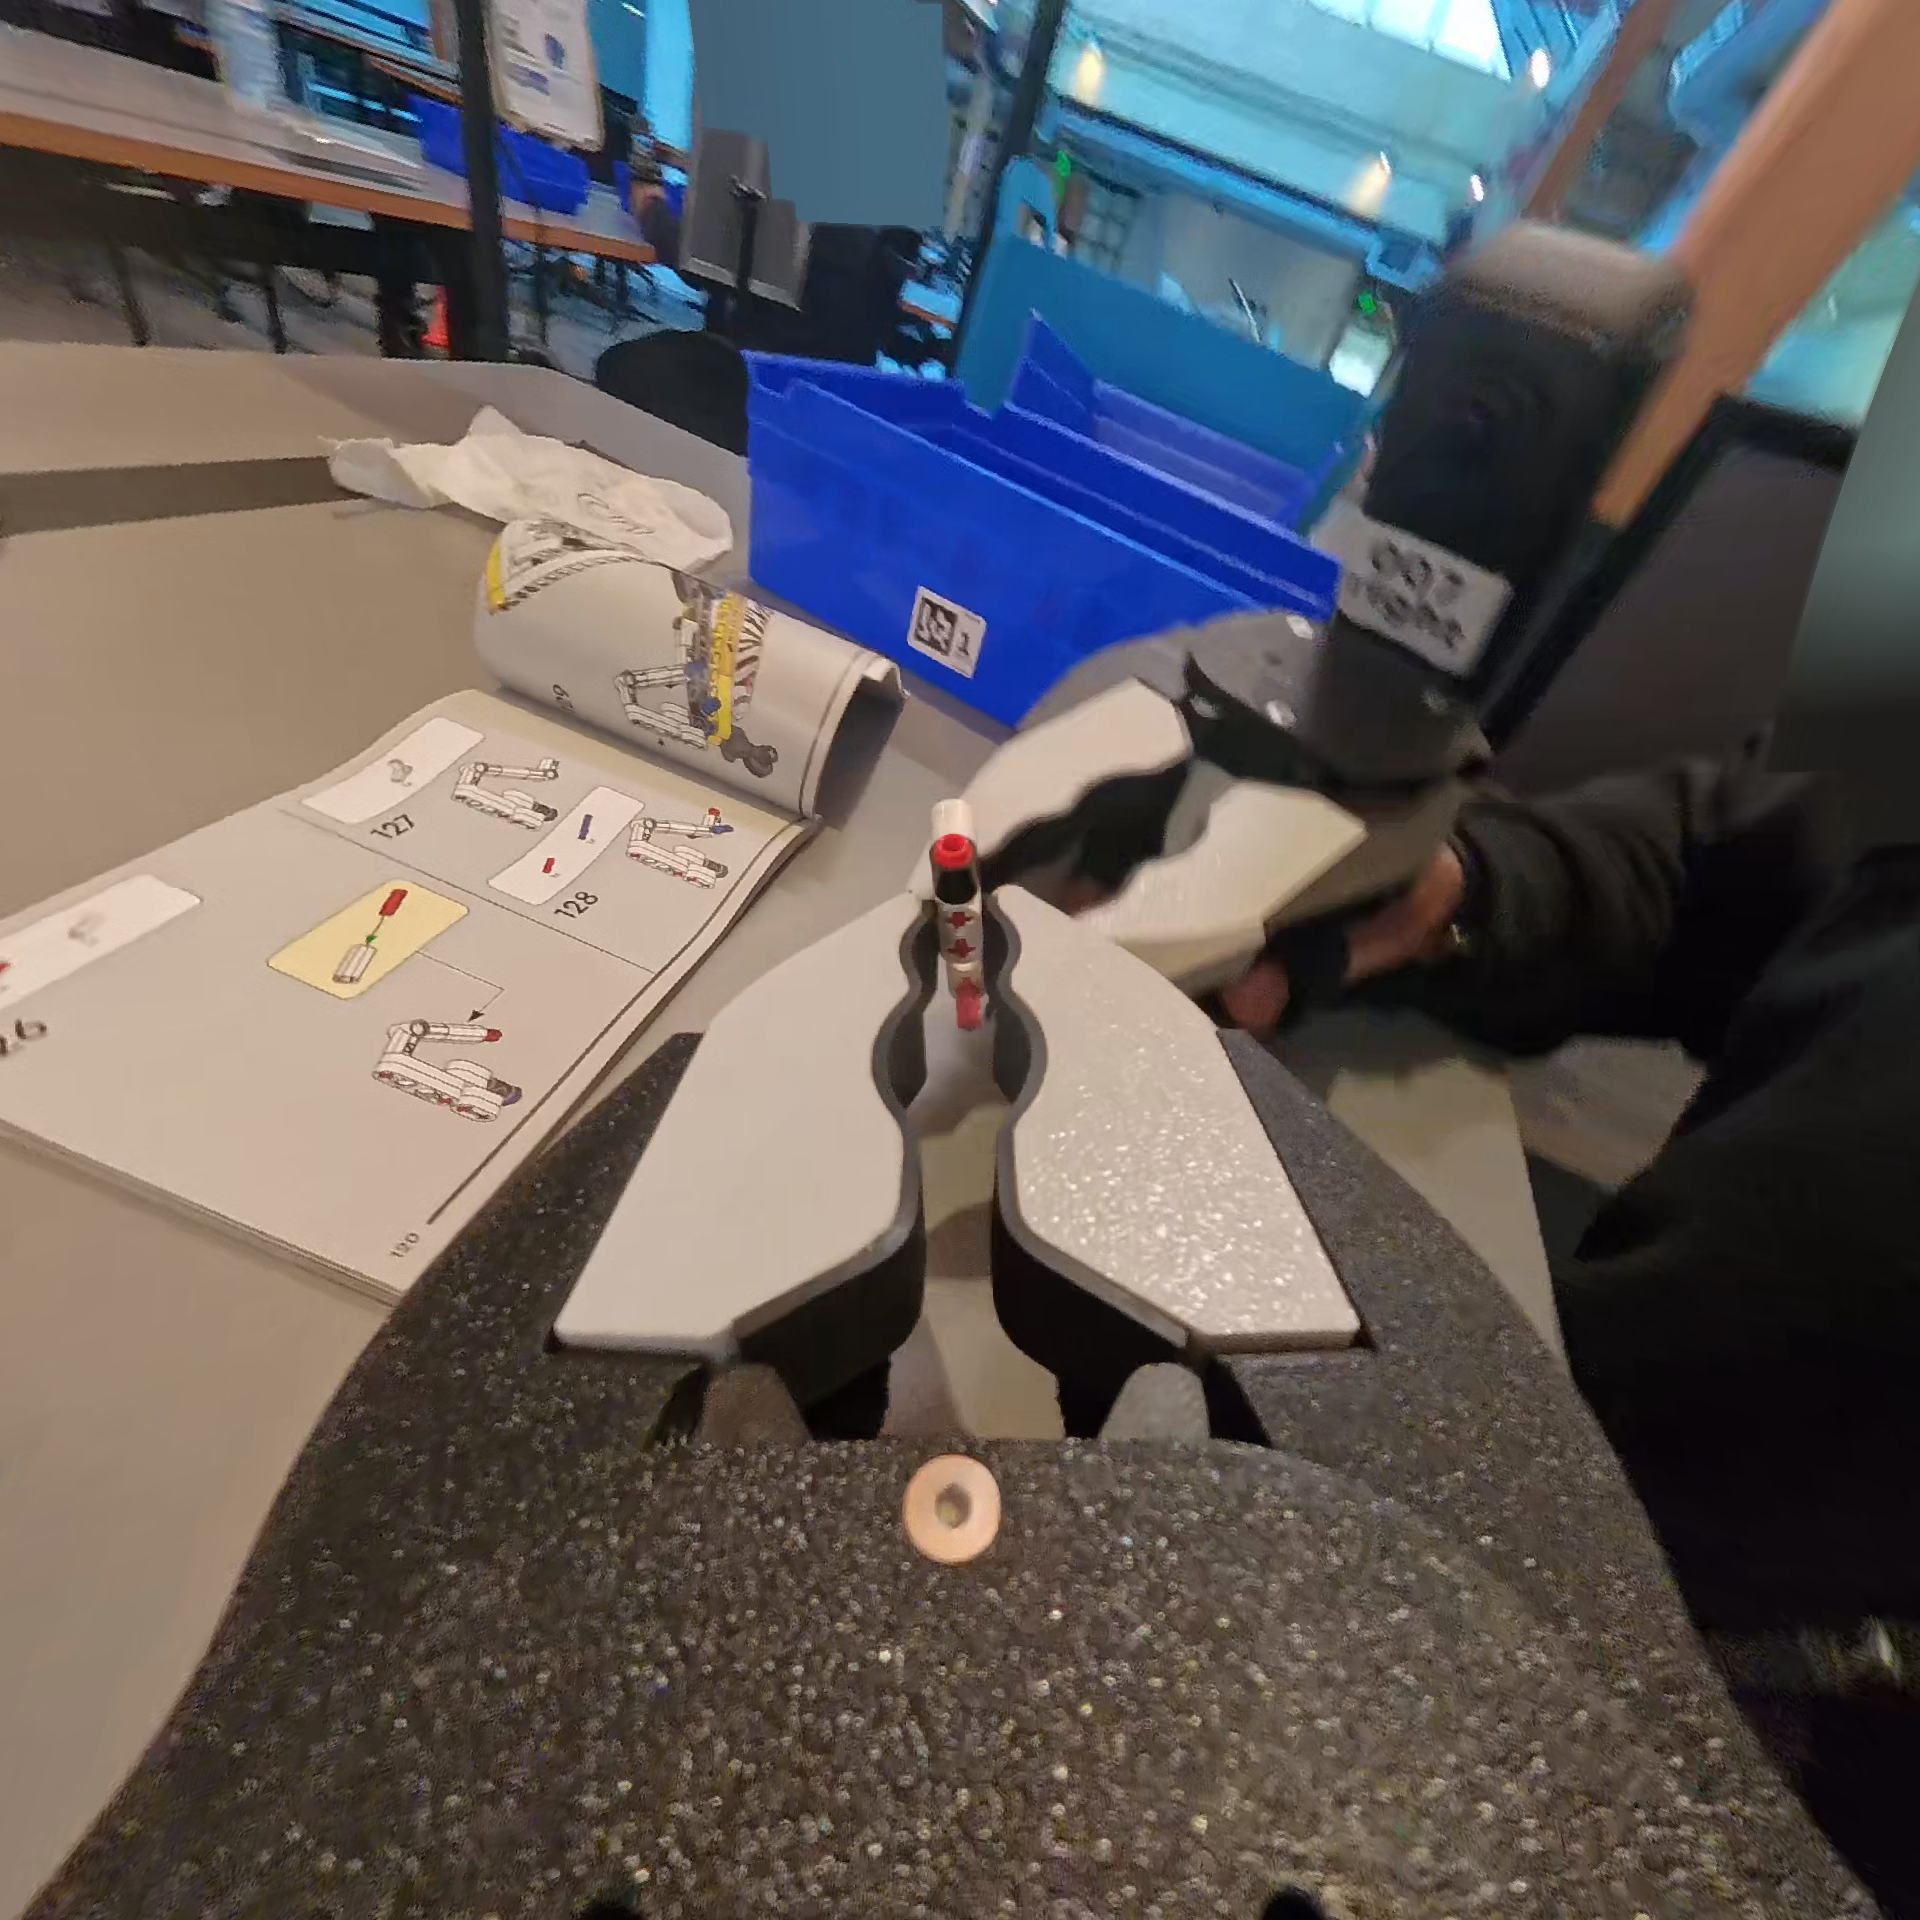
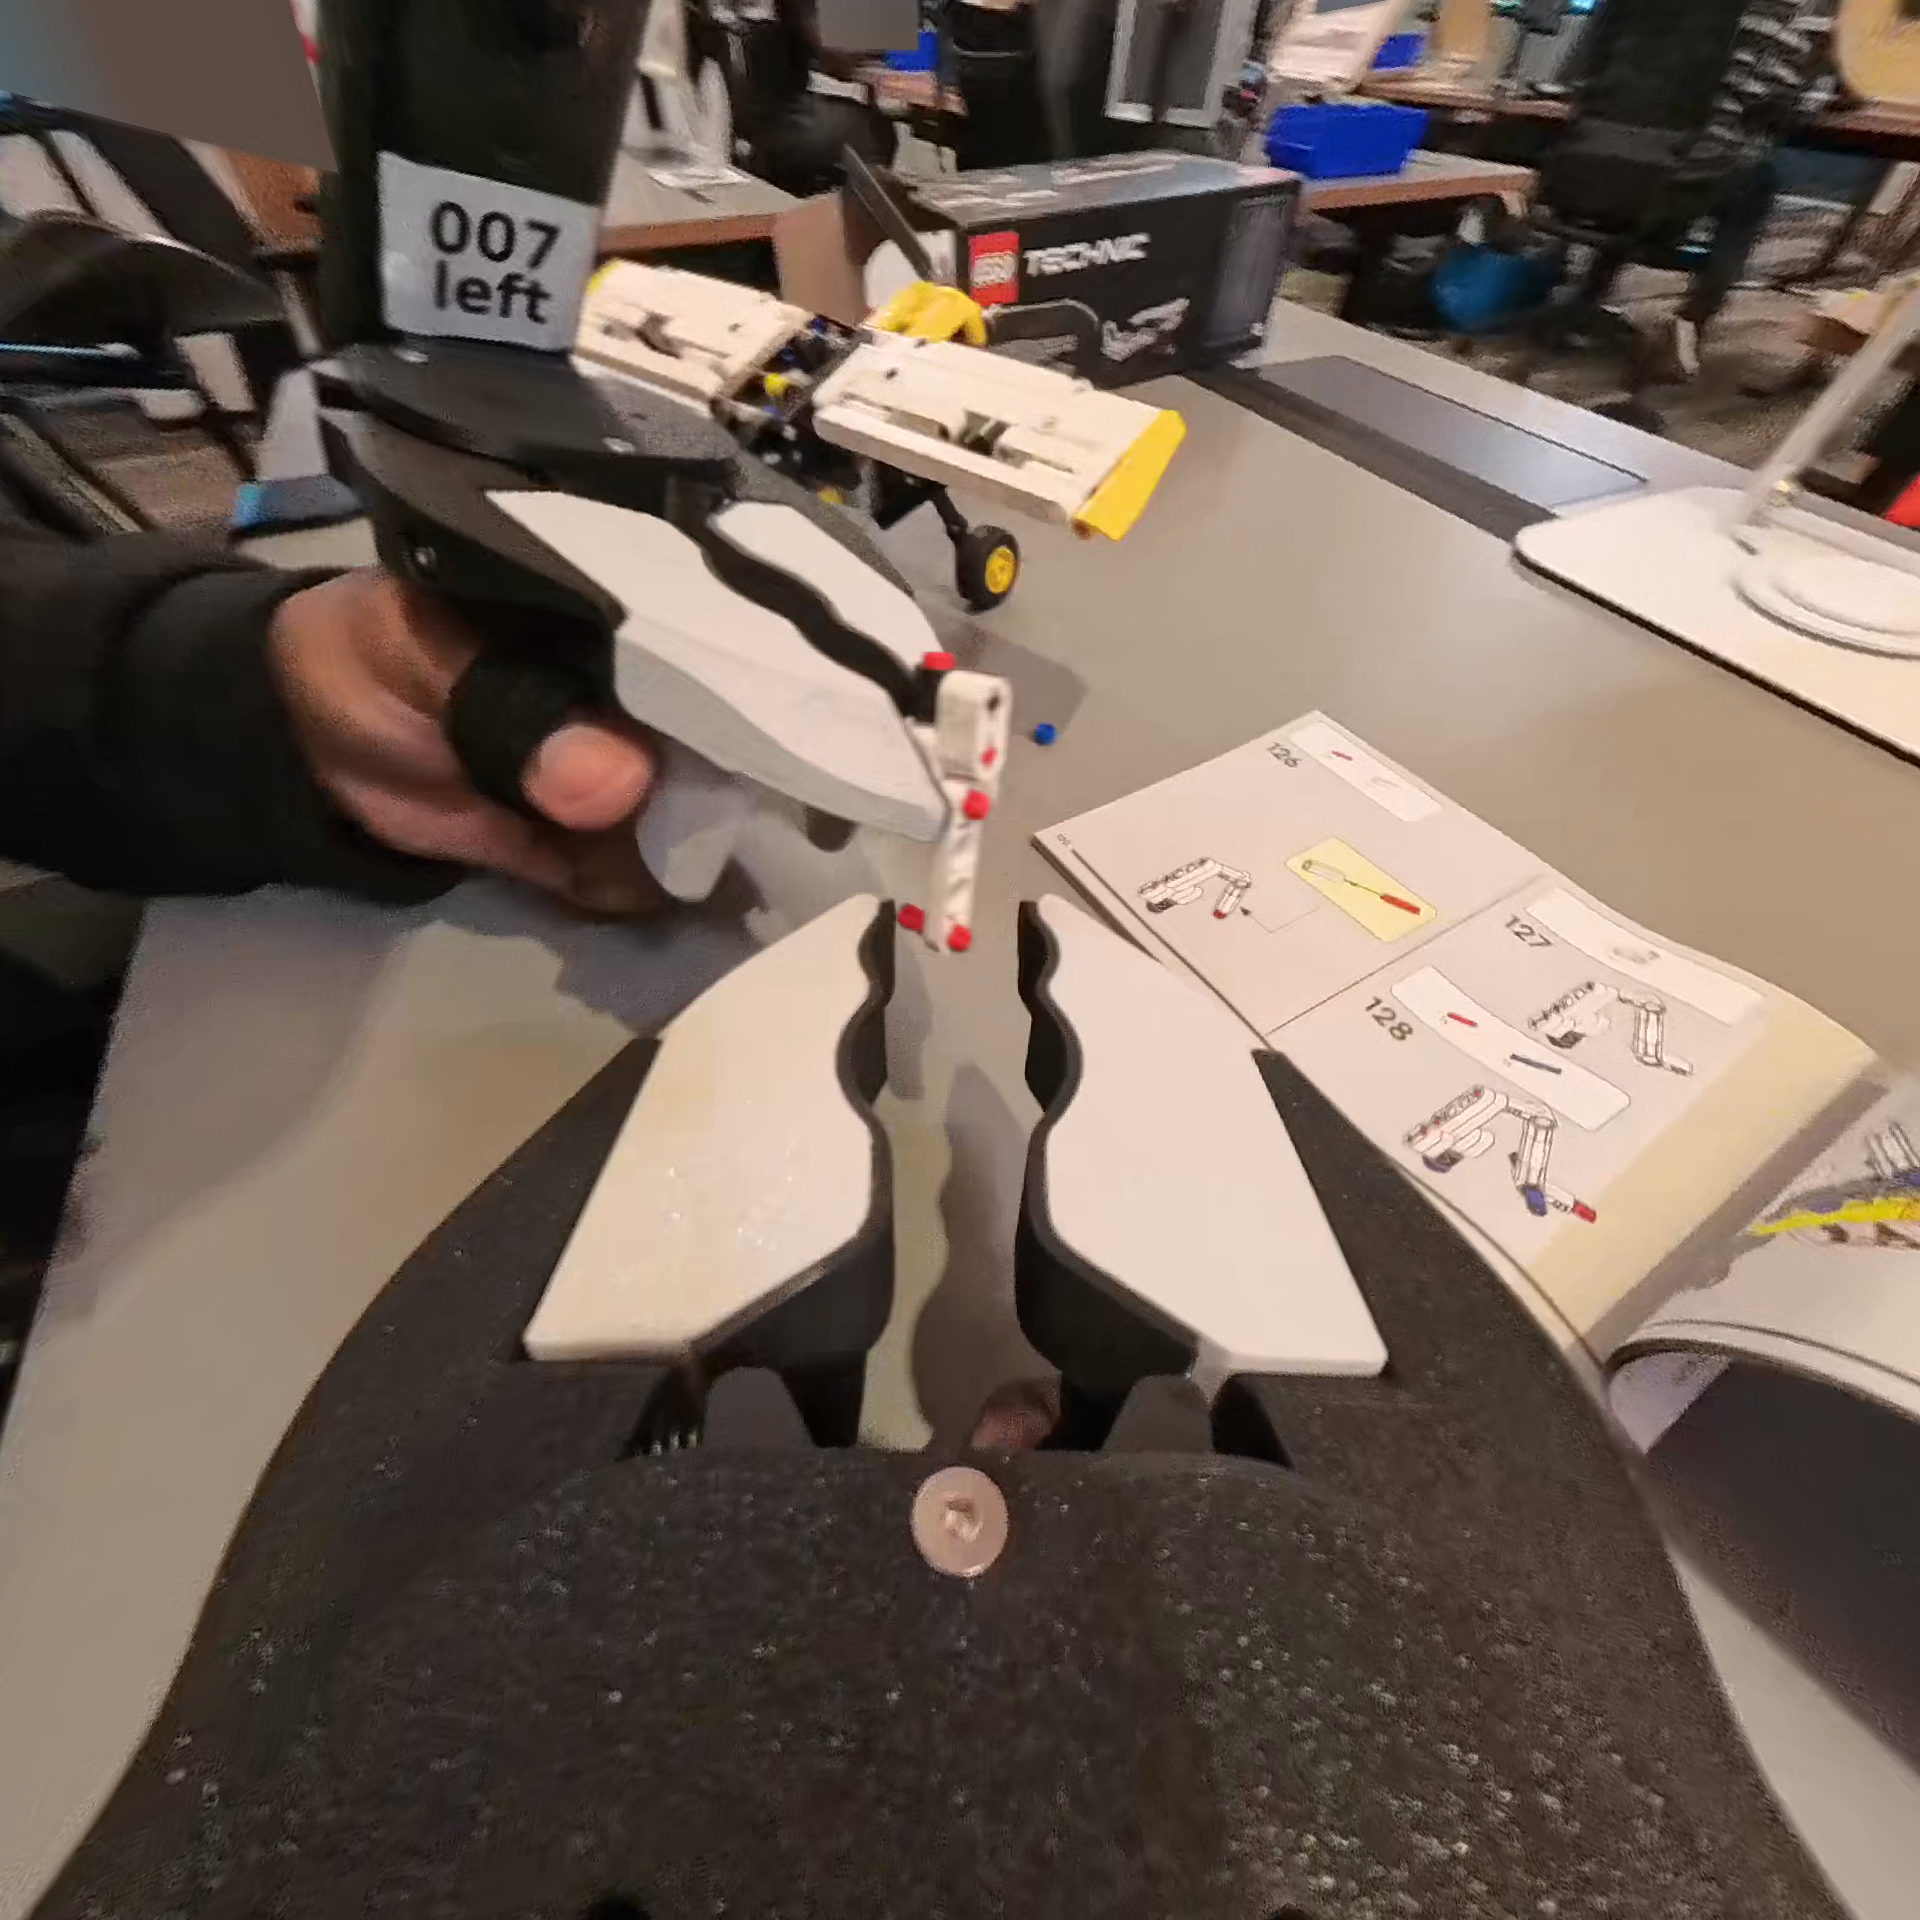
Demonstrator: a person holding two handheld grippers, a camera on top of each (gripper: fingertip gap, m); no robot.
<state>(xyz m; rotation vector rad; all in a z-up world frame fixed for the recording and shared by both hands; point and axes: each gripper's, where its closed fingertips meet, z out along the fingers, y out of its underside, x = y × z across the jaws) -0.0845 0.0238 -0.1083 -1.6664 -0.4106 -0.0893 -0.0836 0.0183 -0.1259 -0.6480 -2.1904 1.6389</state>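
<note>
My left gripper is shut on a small white beam assembly with red pins and holds it upright above the grey table. In the right wrist view the left gripper grips the assembly near its upper half, and the lower end hangs free. My right gripper is open. The assembly's lower end sits between its fingertips without being pressed. In the left wrist view the right gripper comes in from the right, just behind the assembly.
An open instruction booklet lies on the table, also in the right wrist view. A blue bin and a crumpled plastic bag stand behind it. A white and yellow model plane, a black box, a small blue piece and a white stand base lie beyond. Left and right tips are no more than a few centimetres apart. Left tips and right tips are each some 15 centimeters from the small blue piece.
</note>
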